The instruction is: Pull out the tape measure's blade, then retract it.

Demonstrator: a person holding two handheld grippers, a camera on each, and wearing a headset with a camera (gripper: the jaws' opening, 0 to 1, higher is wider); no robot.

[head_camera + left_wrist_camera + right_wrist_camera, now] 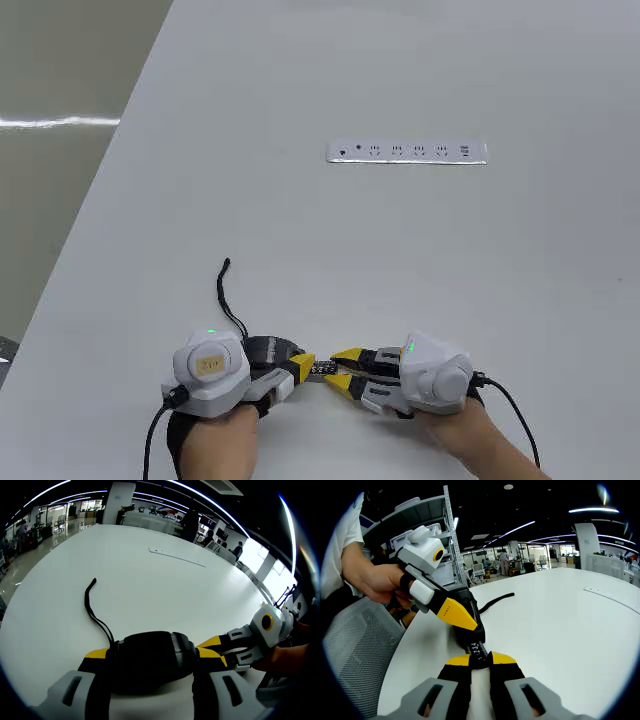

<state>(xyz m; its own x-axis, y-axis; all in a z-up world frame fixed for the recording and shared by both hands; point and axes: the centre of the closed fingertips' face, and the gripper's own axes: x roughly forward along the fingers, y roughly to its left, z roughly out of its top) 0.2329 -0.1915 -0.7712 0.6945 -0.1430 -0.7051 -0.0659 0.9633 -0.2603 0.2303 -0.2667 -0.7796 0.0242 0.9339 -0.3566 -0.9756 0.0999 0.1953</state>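
Jaws, left gripper: clamped on black tape measure, set at 6 o'clock on white table, near front edge. Jaws, right gripper: pinched shut on short length of blade, drawn out toward 3 o'clock. Black strap: trailing from case toward 11 o'clock. White power strip: flat at 1 o'clock, well apart from both grippers.

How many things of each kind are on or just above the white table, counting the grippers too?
grippers: 2, the left gripper and the right gripper
tape measure: 1
power strip: 1
Total: 4
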